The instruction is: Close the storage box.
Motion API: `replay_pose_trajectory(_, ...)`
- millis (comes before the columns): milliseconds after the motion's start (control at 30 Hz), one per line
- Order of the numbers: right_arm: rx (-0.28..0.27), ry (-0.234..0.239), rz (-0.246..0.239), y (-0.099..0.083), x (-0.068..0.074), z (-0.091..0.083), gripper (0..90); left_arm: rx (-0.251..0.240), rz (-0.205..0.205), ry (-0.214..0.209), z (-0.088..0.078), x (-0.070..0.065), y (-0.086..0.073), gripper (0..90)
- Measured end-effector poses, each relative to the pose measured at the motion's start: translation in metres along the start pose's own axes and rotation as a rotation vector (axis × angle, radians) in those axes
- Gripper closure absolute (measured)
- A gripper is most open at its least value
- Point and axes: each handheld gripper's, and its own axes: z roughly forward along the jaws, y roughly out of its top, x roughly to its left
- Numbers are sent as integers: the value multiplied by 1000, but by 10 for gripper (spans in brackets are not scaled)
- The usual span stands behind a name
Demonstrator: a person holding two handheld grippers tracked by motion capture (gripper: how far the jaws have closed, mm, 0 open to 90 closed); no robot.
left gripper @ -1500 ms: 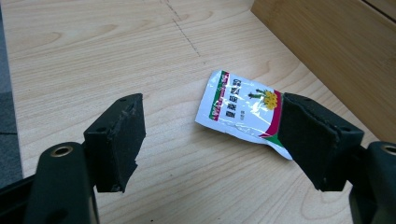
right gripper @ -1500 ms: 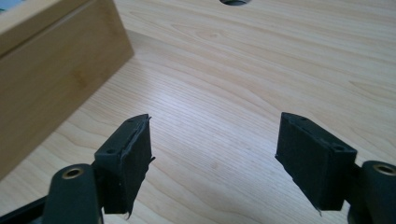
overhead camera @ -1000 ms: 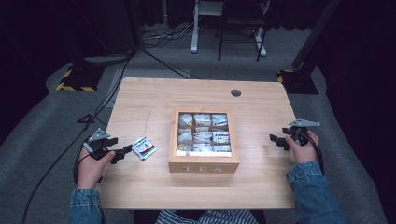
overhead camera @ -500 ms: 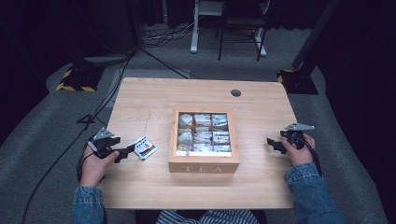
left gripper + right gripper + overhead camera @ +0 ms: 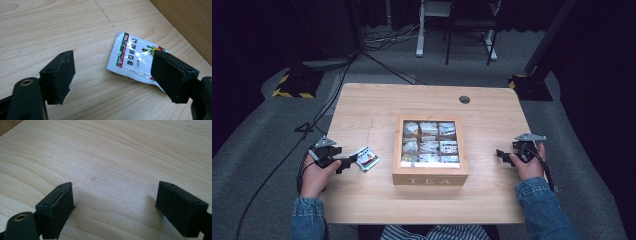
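A white tea bag packet [image 5: 367, 158] with red and green print lies flat on the table, left of the wooden tea box [image 5: 430, 180]. My left gripper [image 5: 348, 162] is open just short of the packet. In the left gripper view the packet [image 5: 132, 58] lies ahead of the left gripper [image 5: 113, 62], its far corner hidden behind one jaw. My right gripper [image 5: 501, 155] rests on the table right of the box. Its jaws have just been opening. In the right gripper view the right gripper [image 5: 115, 191] stands wide over bare wood with nothing between the jaws.
The box, marked TEA on its front, sits mid-table, and several compartments of packets show through its top. Its side wall [image 5: 190, 22] rises just past the loose packet. A round cable hole [image 5: 464, 99] is at the back right. Chairs and cables lie beyond the table.
The right gripper has edged slightly toward the box. The left hand and the packet have stayed in place.
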Motion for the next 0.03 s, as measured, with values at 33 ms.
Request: replay_pose_trajectory(33, 0, 0, 0, 0, 0, 0, 145, 0, 0, 0, 0, 0, 0, 205)
